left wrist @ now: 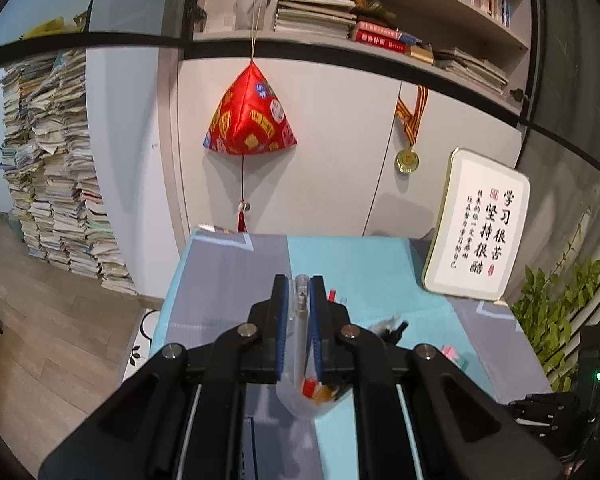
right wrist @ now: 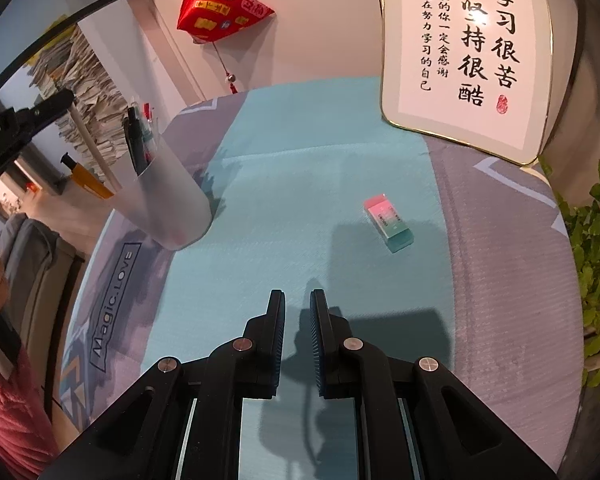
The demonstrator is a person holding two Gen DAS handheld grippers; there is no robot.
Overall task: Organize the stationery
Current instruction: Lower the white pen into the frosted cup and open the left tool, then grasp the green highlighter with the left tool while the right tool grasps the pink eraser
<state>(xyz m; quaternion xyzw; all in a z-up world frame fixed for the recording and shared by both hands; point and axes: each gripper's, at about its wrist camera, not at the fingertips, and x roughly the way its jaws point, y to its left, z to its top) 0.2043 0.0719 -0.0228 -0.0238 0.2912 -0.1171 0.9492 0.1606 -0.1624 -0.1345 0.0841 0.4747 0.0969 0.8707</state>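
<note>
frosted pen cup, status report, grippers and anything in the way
Left gripper shut on frosted white plastic pen cup. Right gripper shut, empty. Pink-green eraser lies loose, path clear.

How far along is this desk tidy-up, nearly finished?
Mostly. Several pens already stand in the frosted pen cup. The left hand-held gripper is shut on that cup's rim, holding it tilted above the table. The right hand-held gripper is shut and empty. The eraser lies loose on the tablecloth.
</note>
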